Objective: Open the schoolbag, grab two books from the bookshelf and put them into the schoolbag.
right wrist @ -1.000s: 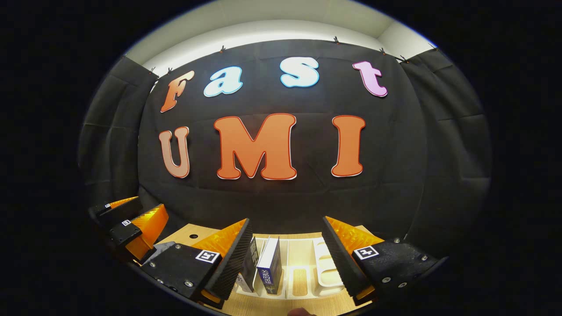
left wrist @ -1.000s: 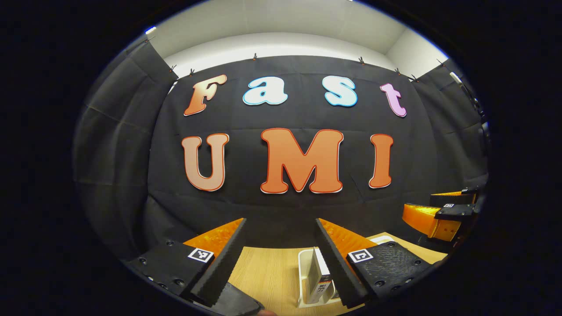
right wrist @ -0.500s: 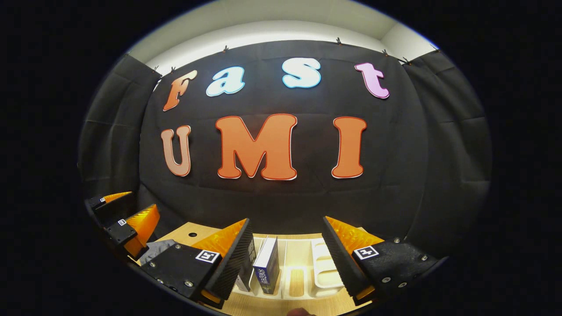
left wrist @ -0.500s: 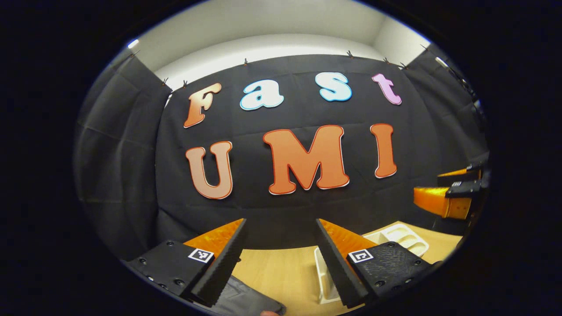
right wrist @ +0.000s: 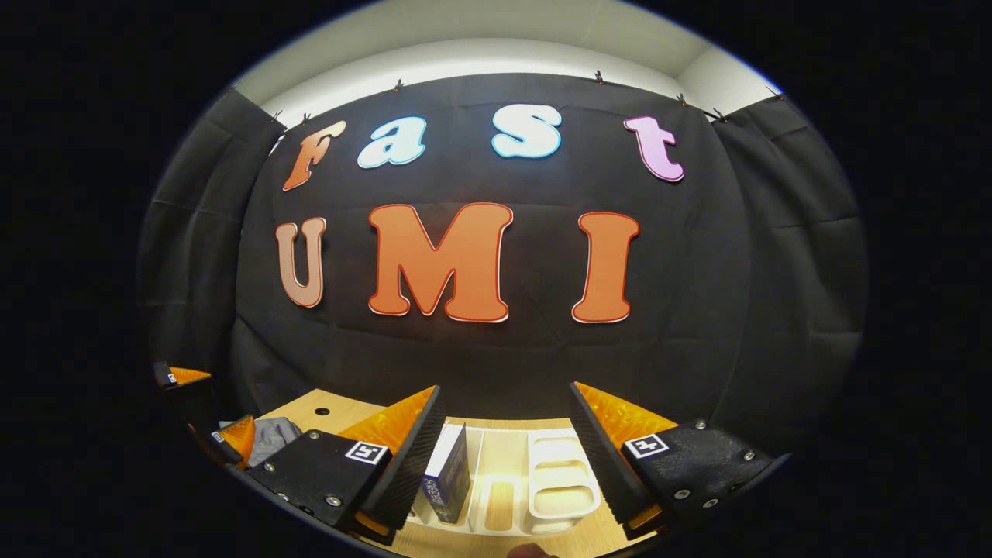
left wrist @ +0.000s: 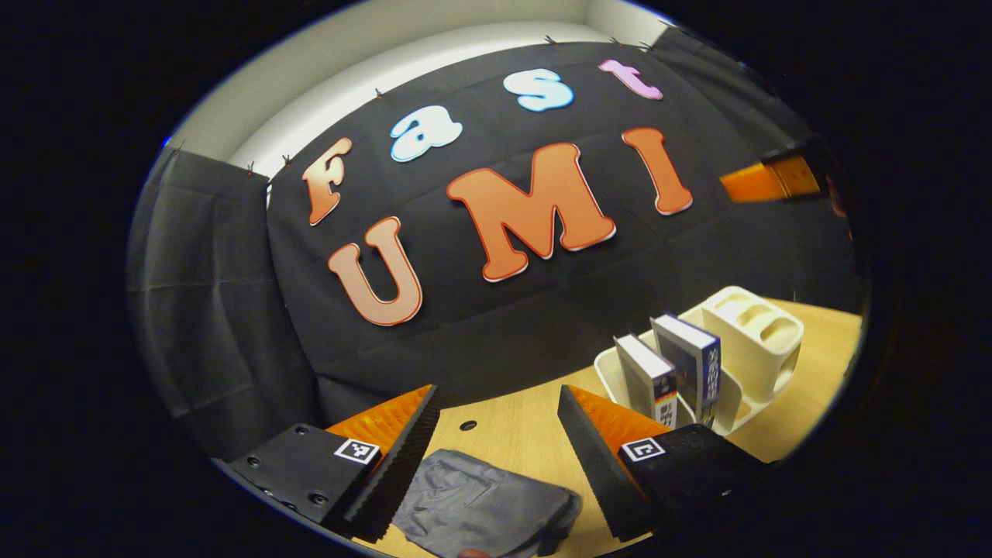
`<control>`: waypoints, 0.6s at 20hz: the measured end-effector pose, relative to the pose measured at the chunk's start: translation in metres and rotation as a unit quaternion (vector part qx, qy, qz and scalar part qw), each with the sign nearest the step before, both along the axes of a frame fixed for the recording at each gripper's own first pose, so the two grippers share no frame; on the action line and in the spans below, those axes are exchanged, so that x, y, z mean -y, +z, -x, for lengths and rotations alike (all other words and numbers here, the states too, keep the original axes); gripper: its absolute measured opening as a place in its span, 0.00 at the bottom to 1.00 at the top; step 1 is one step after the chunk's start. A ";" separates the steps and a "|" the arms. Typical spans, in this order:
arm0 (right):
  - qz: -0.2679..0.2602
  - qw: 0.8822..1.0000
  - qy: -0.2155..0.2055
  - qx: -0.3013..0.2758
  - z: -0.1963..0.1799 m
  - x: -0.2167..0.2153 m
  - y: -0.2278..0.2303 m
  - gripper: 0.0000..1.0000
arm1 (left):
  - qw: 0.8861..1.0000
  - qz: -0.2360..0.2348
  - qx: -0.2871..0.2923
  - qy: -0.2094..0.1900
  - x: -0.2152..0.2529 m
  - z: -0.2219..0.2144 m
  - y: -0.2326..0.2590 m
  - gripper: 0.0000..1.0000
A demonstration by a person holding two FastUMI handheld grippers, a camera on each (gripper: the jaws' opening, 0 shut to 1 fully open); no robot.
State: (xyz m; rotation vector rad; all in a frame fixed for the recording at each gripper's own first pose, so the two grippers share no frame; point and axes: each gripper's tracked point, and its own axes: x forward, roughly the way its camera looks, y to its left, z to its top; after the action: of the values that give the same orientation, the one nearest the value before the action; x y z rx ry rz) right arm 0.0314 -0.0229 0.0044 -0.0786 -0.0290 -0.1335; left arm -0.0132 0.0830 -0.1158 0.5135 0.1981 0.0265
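The left gripper [left wrist: 496,457] is spread wide above one grey schoolbag [left wrist: 484,508] lying on the tabletop [left wrist: 508,434]. The right gripper [right wrist: 504,457] is spread too, facing the white bookshelf [right wrist: 558,496], where two books [left wrist: 673,370] stand upright

A staged recording booth, not a lived-in room. Black cloth [right wrist: 496,364] is clipped up as walls on all sides, with plain white wall and ceiling [right wrist: 480,31] above it. Inside stands a bare pale wooden table [left wrist: 511,434] (one small round hole in its top) holding a white plastic bookshelf [left wrist: 763,341] with two books [left wrist: 666,372] and a grey schoolbag [left wrist: 484,504].
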 end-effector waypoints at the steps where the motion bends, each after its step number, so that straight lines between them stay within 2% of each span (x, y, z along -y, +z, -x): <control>1: 0.001 1.000 -0.002 0.001 -0.002 0.003 0.000 0.95 | 1.000 -0.022 -0.009 0.001 -0.004 0.004 -0.010 0.97; 4: 0.007 1.000 -0.007 0.001 -0.006 0.012 -0.002 0.95 | 0.997 -0.073 -0.036 0.003 -0.015 0.013 -0.043 0.97; 8: 0.012 1.000 -0.006 -0.012 -0.009 0.021 -0.014 0.95 | 0.992 -0.109 -0.068 0.015 -0.030 0.019 -0.080 0.97; 12: 0.015 1.000 0.000 -0.018 -0.012 0.026 -0.023 0.95 | 0.981 -0.160 -0.105 0.028 -0.044 0.036 -0.123 0.97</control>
State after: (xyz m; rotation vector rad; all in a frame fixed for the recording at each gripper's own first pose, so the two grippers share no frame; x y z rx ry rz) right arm 0.0430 -0.0487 -0.0189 -0.1101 0.0058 -0.1324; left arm -0.0496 0.1269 -0.2383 0.8319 0.4185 0.0607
